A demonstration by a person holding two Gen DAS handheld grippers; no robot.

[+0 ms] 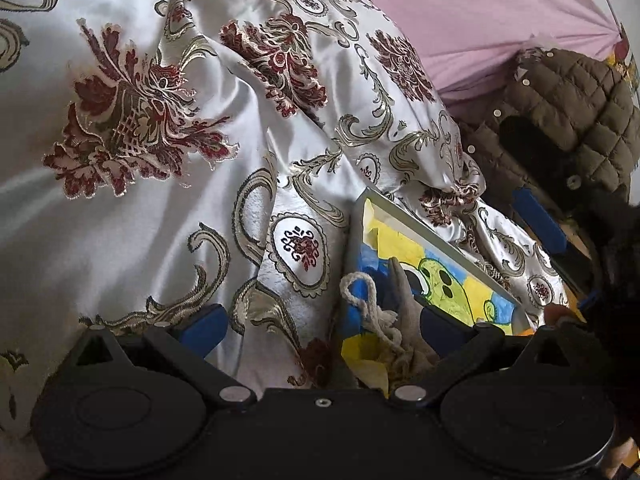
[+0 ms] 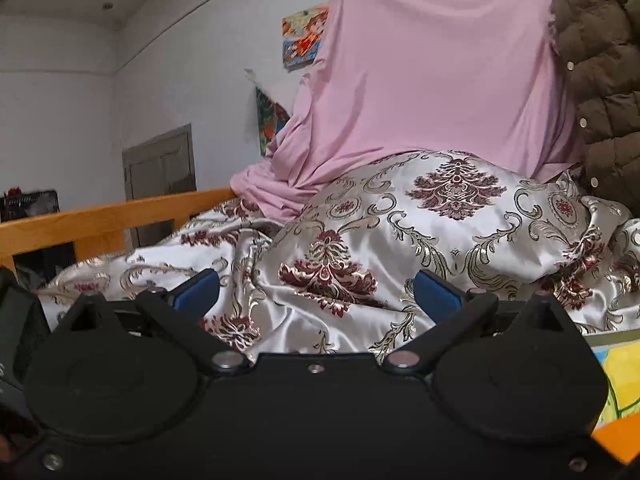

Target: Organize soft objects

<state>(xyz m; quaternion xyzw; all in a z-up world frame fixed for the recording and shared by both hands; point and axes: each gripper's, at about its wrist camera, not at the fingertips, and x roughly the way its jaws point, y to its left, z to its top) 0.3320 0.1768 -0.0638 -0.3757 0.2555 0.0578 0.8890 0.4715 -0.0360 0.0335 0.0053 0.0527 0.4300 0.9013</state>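
Centrally, a silver-white satin quilt with maroon and gold floral brocade (image 1: 168,128) lay rumpled across the bed, heaped into a mound in the right wrist view (image 2: 420,224). Behind it hung a pink draped sheet (image 2: 432,72); beside that, a brown quilted puffer jacket (image 1: 572,104). A framed yellow-and-blue cartoon picture (image 1: 436,260) rested against the quilt, a white knotted cord (image 1: 372,308) lying on it. The left gripper (image 1: 324,324) stood wide open, holding nothing. The right gripper (image 2: 316,292) likewise stood wide open and empty, just above the quilt. An orange wooden bed rail (image 2: 100,220) bordered the far side.

Left tongs (image 1: 324,320) and right tongs (image 2: 316,292) agape.
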